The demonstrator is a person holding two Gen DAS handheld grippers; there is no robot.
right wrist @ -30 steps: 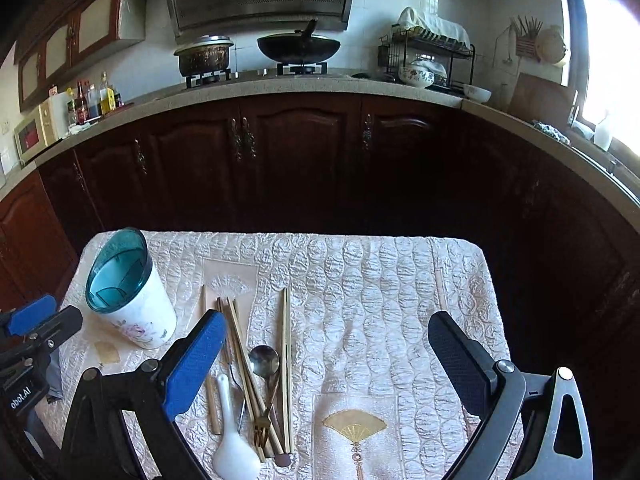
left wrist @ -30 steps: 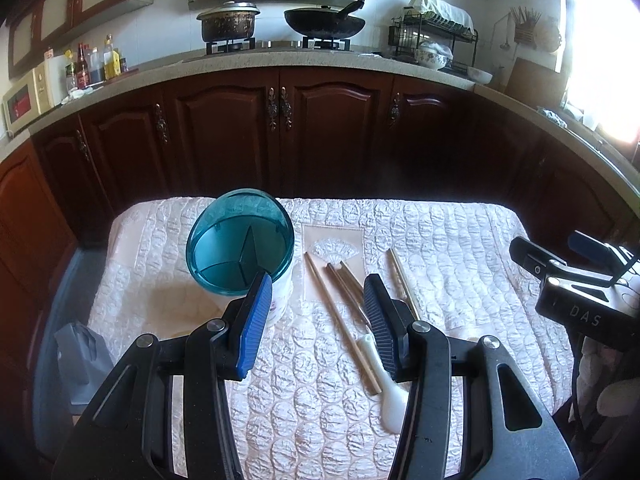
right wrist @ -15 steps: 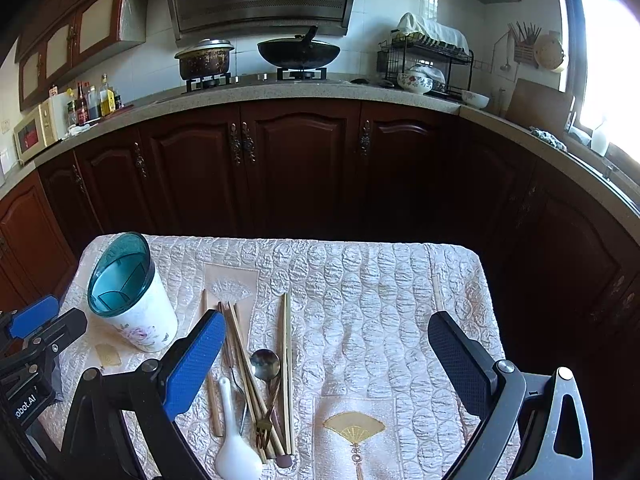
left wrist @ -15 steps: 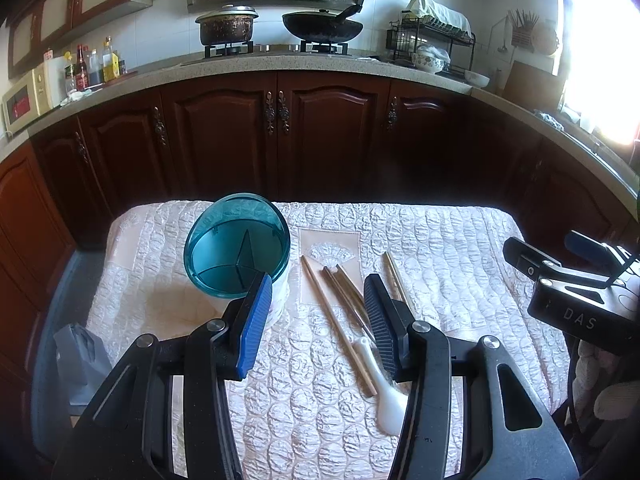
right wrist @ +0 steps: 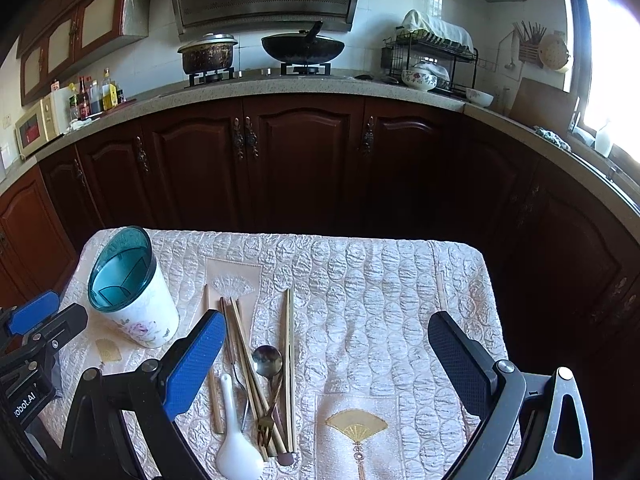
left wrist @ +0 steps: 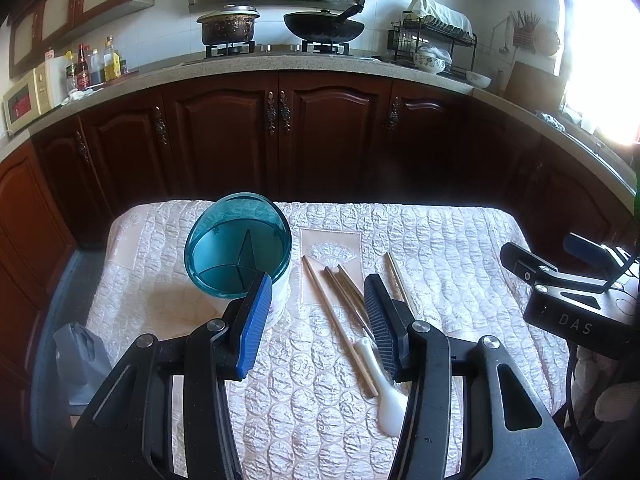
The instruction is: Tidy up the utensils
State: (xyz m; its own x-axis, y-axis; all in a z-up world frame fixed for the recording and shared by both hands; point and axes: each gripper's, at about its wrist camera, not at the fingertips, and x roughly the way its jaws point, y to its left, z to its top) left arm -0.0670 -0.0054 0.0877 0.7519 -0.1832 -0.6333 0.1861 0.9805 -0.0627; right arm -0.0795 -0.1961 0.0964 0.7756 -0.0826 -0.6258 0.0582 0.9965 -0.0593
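A white utensil holder (right wrist: pixel 134 300) with a teal divided rim (left wrist: pixel 238 246) stands upright at the table's left. To its right lie several wooden chopsticks (right wrist: pixel 289 344) (left wrist: pixel 338 324), a white ceramic spoon (right wrist: pixel 236 440) (left wrist: pixel 384 388), a metal spoon (right wrist: pixel 267 360) and a small fork (right wrist: pixel 266 426) in a loose bundle. My left gripper (left wrist: pixel 318 312) hovers open above the cloth between holder and chopsticks, holding nothing. Over the cloth right of the utensils, my right gripper (right wrist: pixel 326 344) stands wide open and empty.
A quilted white cloth (right wrist: pixel 380 300) covers the table. Dark wooden cabinets (left wrist: pixel 280 136) run behind and to both sides. A grey bag (left wrist: pixel 78 356) sits off the table's left edge. Pots and a dish rack stand on the counter.
Both views have tilted slightly, so the table sits a little lower in frame. Nothing on the table has moved and both grippers keep the same opening.
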